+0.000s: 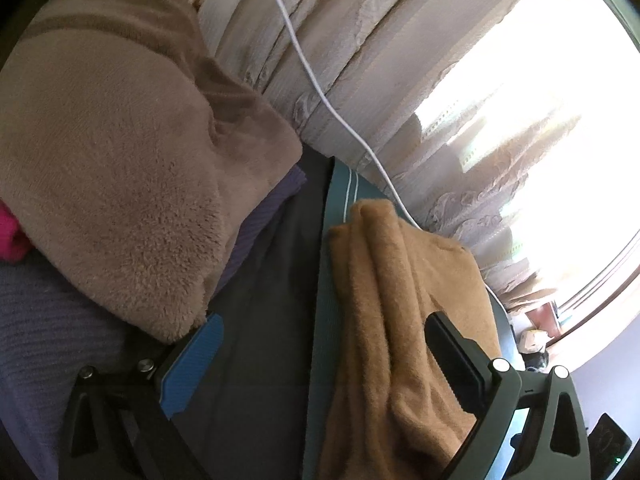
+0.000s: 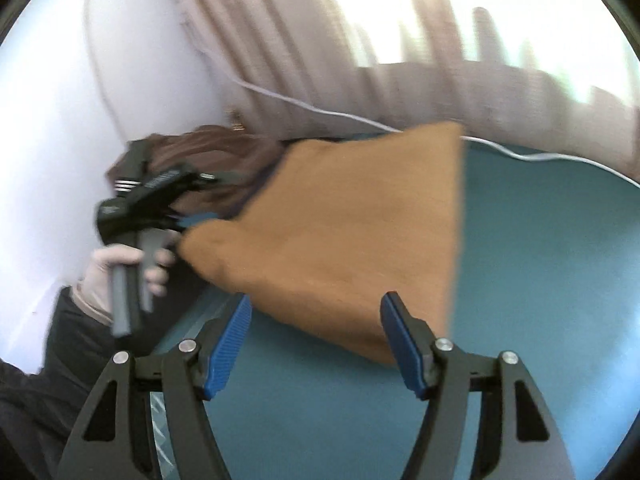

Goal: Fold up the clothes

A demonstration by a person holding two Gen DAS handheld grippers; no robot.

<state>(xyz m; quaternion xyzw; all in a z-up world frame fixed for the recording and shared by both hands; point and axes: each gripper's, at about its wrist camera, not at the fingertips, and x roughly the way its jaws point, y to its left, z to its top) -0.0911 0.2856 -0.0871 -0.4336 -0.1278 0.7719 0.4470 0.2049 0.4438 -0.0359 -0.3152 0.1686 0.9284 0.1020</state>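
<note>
The ochre fleece cloth (image 2: 352,232) lies on the teal bench (image 2: 540,260), partly folded: the left wrist view shows several stacked layers at one end (image 1: 400,300). All positions below are given relative to this cloth.

Left gripper (image 1: 320,344): jaws stand wide apart, holding nothing. One finger lies over the cloth, the other on the side toward the tan fleece heap (image 1: 120,160). In the right wrist view the gloved hand (image 2: 120,268) carries this gripper at the cloth's far corner.

Right gripper (image 2: 316,320): jaws spread, holding nothing, poised at the cloth's near edge, above the bench. The view is motion-blurred; contact cannot be confirmed.

Whether a fold has just been released or another is about to be taken cannot be determined.

Procedure notes:
- Take all layers of an edge together; fleece is thick and may slip from a shallow bite.
- Keep both grippers level so the edges meet squarely.
- Keep clear of the white cable (image 2: 320,112) beyond the cloth's far edge, in front of the curtain (image 1: 360,60).
- Do not snag the tan fleece heap beside the cloth.
</note>
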